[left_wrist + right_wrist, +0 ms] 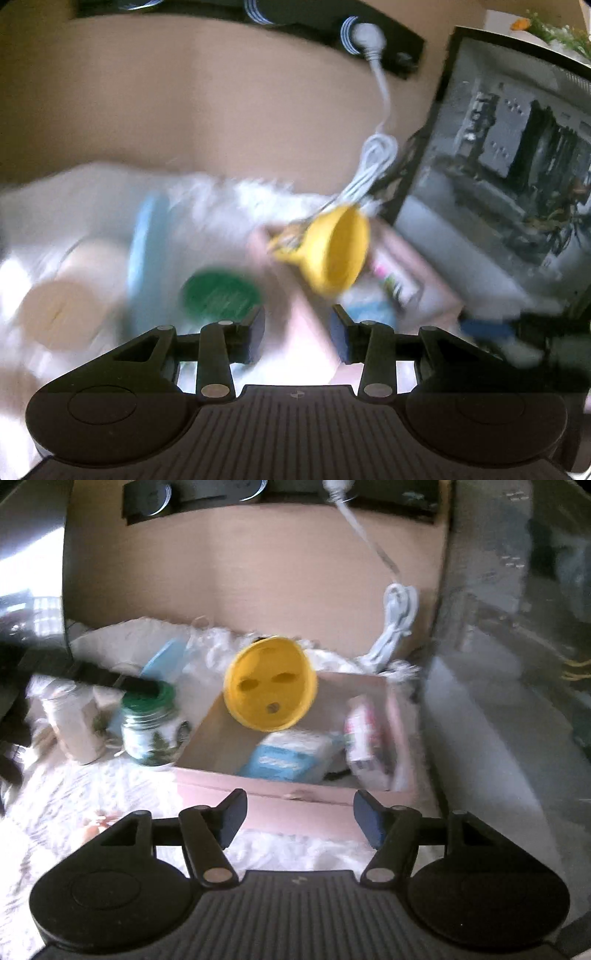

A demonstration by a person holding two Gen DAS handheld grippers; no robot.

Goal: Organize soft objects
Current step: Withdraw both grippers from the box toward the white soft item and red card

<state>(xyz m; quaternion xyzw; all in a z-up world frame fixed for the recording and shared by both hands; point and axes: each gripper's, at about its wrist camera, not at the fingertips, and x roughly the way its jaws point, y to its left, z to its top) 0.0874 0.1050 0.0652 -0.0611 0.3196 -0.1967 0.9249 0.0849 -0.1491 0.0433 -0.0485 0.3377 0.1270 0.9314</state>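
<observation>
On the white fluffy bedcover, ahead of both my grippers, stands an open pink cardboard box, its long axis running left to right across my right-wrist view. Behind it a tan headboard-like panel fills the background; a dark glass-fronted case sits to the right.

Inside the box: a blue-and-white soft packet, probably tissues, lying flat near the front wall, and a white-and-pink wrapped pack leaning at the right end. A yellow funnel-shaped thing shows over the box's back half, mouth toward my right camera; whether it rests on the rim or is in the air I cannot tell, the frame is blurred. Left of the box, on the cover: a green-lidded jar with tree print, touching or just beside the box's left corner, then a pale cup. A coiled white cable hangs behind.

Key relation: the box contents lie straight ahead of my right gripper and slightly beyond the near wall; my left gripper sits over the box's left edge, near the jar. Judgement: the right is better lined up for the soft packet.

Jaws: both sets spread wide, released, gripping nothing, touching nothing I can see.
</observation>
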